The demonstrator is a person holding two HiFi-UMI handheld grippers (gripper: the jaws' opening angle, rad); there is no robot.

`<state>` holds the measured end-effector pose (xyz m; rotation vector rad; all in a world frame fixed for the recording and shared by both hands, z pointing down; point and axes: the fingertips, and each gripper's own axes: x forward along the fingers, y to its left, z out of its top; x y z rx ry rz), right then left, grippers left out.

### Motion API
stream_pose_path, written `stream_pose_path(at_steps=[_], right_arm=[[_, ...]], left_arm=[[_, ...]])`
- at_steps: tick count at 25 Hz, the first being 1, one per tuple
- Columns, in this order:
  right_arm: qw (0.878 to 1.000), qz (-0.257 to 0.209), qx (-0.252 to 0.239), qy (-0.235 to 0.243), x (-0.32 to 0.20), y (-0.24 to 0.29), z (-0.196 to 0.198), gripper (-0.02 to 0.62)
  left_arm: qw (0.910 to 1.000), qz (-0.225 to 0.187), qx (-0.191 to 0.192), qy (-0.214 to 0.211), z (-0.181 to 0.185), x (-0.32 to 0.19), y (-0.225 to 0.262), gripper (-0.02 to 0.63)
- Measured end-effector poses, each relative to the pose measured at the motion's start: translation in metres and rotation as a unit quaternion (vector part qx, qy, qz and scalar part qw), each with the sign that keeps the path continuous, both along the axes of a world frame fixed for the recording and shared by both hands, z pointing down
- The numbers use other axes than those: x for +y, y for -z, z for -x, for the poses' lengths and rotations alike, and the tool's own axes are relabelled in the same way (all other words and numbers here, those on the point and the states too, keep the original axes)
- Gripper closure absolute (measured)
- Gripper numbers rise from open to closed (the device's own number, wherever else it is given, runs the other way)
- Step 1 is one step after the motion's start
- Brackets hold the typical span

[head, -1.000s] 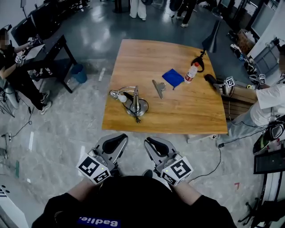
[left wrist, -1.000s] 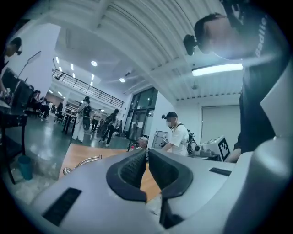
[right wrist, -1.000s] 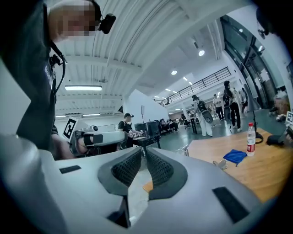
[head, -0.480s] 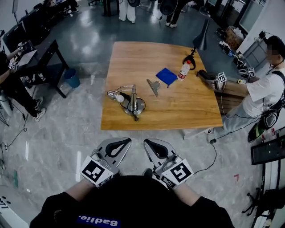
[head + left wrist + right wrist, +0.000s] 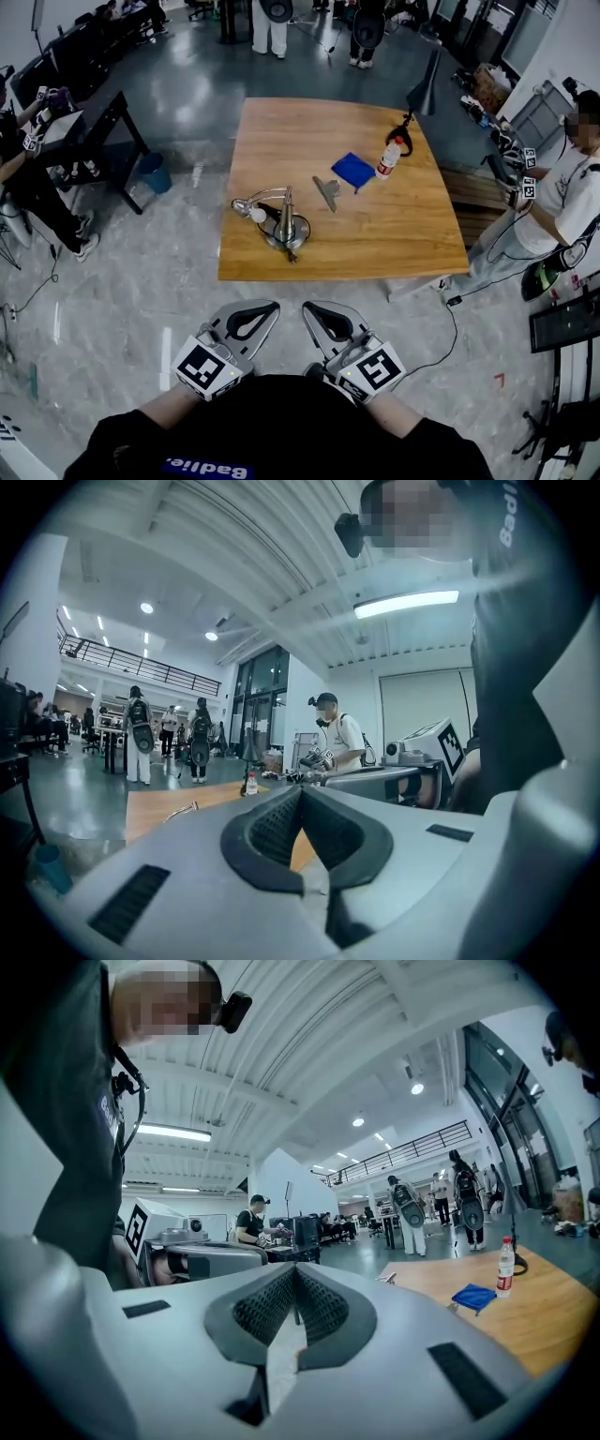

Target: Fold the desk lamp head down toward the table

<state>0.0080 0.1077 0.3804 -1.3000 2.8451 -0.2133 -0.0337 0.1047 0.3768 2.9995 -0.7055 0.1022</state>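
While I stood back from the near edge of the square wooden table [image 5: 375, 239], my left claw [image 5: 261, 312] and my right claw [image 5: 319, 312] hung side by side short of that edge, over the grey floor. Both pointed level toward the table. Each had its jaws pressed fully together with nothing between them, well apart from everything on the table.

Closest to the table's near edge, toward its left side, stood the silver desk lamp with the round metal base [image 5: 284, 228]. Its thin arm arched off the base toward the table's left edge. Its small lamp head [image 5: 246, 206] hung low over the tabletop; whether it touched the wood I could not tell.

Further in, about the table's middle, lay a small grey metal clip [image 5: 327, 191], then a folded blue cloth [image 5: 353, 169]. Just beside the cloth, toward the table's right edge, stood a clear plastic bottle with a red cap [image 5: 386, 159].

Off the table's left side sat a blue bin [image 5: 153, 172]; off its right side stood a person in a white shirt [image 5: 562, 202].
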Motion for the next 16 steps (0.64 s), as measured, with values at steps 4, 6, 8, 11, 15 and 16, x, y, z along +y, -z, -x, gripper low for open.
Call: stream_pose_path(at_steps=[4,6,8,11,15,16], right_arm=[[1.0,-0.004,0.003,0.0,0.003,0.002,0.001,0.591],[1.0,-0.006,0.004,-0.001,0.004,0.003,0.001,0.591],[1.0,-0.007,0.006,-0.001,0.005,0.005,0.002,0.591],[1.0,-0.006,0.007,-0.001,0.007,0.008,0.002,0.591],[1.0,-0.007,0.01,0.001,0.01,0.006,0.004,0.591],[1.0,-0.007,0.011,0.001,0.011,0.005,0.005,0.591]], left_arm=[[0.9999,-0.005,-0.01,0.005,0.006,0.002,-0.002,0.598],[0.9999,-0.007,-0.012,0.006,0.009,0.005,-0.003,0.598],[0.9999,-0.005,-0.009,0.006,0.011,0.008,-0.002,0.598],[0.9999,-0.007,-0.01,0.007,0.013,0.01,0.001,0.598],[0.9999,-0.009,-0.008,0.009,0.014,0.012,0.002,0.598],[0.9999,-0.009,-0.008,0.009,0.014,0.013,0.003,0.598]])
